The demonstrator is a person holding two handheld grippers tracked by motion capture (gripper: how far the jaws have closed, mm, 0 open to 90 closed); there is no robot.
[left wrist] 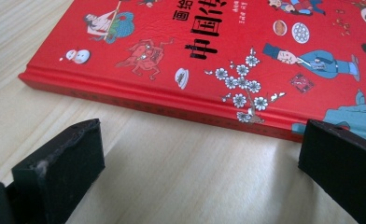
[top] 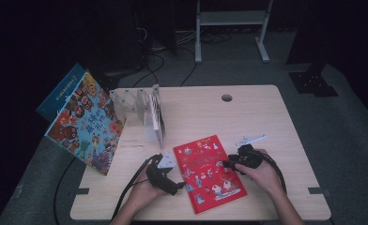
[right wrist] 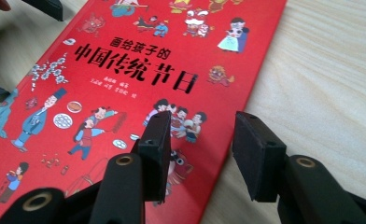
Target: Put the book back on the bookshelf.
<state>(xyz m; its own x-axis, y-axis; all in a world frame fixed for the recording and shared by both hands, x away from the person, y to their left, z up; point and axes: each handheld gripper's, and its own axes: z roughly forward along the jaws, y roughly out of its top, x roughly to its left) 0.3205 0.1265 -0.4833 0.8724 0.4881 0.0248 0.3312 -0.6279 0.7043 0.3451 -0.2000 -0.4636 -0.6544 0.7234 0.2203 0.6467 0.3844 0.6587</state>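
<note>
The red book (top: 209, 174) lies flat, cover up, on the tabletop (top: 266, 117) near the front edge, between the two hands. The left tongs (top: 180, 185) sit low at the book's spine edge, jaws spread wide and empty, with the spine just beyond them. The right tongs (top: 226, 164) rest at the opposite long edge, jaws parted: one over the cover, one over bare wood, with no visible pressure on the book.
</note>
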